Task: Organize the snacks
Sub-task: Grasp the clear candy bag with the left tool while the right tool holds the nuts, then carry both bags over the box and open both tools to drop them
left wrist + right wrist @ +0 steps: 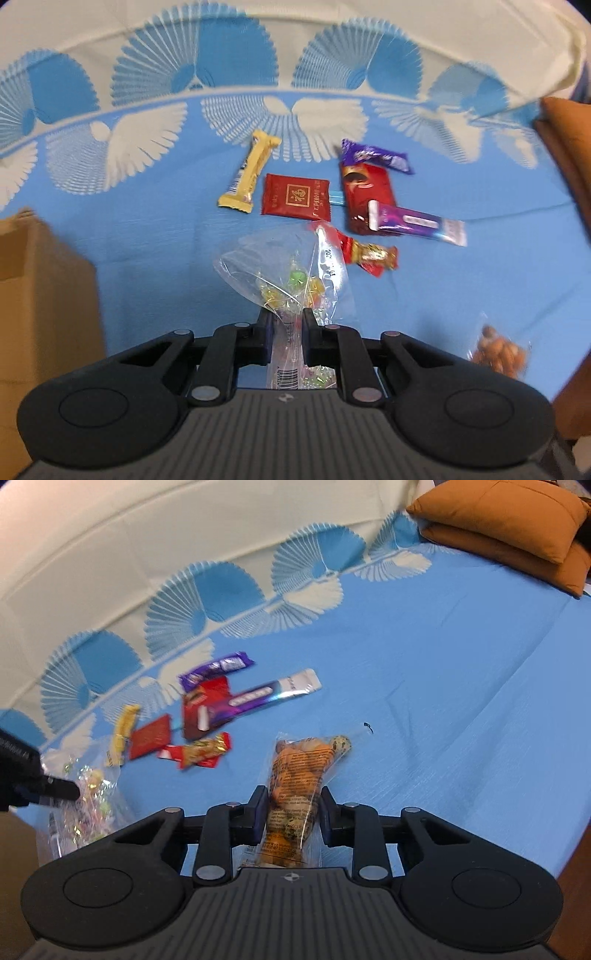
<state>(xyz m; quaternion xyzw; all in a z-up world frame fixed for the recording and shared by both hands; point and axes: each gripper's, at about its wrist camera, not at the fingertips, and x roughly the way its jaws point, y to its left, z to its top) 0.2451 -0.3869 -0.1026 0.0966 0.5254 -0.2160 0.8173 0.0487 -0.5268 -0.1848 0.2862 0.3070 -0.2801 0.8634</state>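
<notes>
My left gripper (287, 314) is shut on a clear bag of wrapped candies (291, 273), which hangs lifted above the blue cloth. My right gripper (293, 794) is shut on a clear bag of orange coated nuts (299, 764), its fingers pressing both sides. That nut bag (498, 350) also shows blurred at the lower right of the left wrist view. In the right wrist view the left gripper (55, 790) and its candy bag (92, 801) appear at the far left. Loose on the cloth lie a yellow bar (251, 173), a red square packet (295, 195) and a purple bar (373, 155).
A dark red packet (365, 195), a long purple stick pack (417, 221) and a red-gold candy bar (369, 254) lie in the same cluster. A cardboard box (37, 295) stands at the left. Orange cushions (517, 520) sit at the far right of the blue fan-patterned cloth (461, 664).
</notes>
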